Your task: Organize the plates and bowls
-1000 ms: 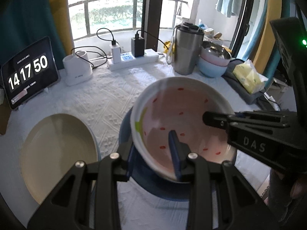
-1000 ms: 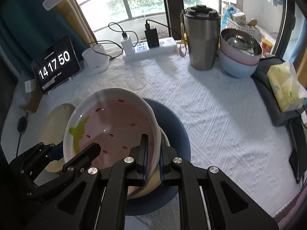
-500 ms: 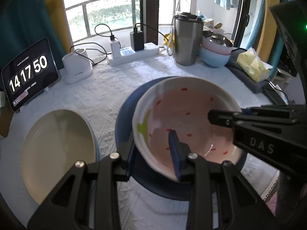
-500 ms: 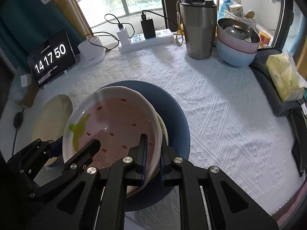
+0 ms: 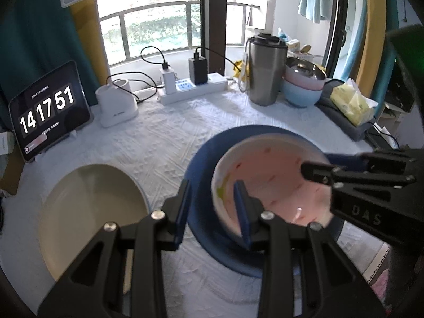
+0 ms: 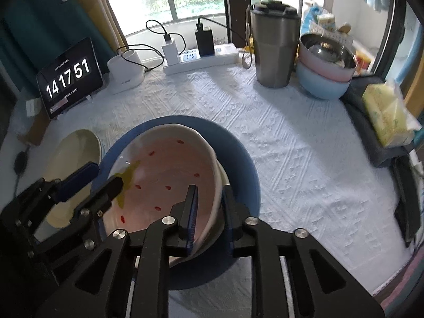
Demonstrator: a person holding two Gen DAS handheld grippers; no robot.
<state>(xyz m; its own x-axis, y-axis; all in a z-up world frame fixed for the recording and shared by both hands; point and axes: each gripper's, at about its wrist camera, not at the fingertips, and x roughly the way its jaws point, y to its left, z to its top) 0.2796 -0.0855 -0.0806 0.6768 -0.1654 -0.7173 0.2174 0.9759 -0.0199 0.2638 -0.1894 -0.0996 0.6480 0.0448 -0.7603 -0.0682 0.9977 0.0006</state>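
A pink bowl (image 5: 270, 175) (image 6: 169, 167) with red specks and a green mark rests on a dark blue plate (image 5: 201, 164) (image 6: 238, 164). A cream rim (image 6: 225, 177) shows under its right side. My left gripper (image 5: 212, 206) (image 6: 104, 176) straddles the bowl's left rim, one finger inside and one outside, with a sliver of blue plate showing beside the outer pad. My right gripper (image 6: 209, 198) (image 5: 326, 163) straddles the near right rim; its jaws are opening and stand clear of the rim. A cream plate (image 5: 90, 212) (image 6: 71, 156) lies to the left.
At the back stand a steel tumbler (image 6: 275, 47), stacked pink and blue bowls (image 6: 326, 74) with a steel one on top, a power strip (image 6: 201, 58), a white holder (image 6: 127, 71) and a tablet clock (image 6: 69, 76). A tissue pack (image 6: 389, 116) lies on a dark bag at the right edge.
The pink bowl has come down from a tilted, lifted pose onto the blue plate. My right jaws, shut on its rim before, have parted. The left jaws keep the same gap.
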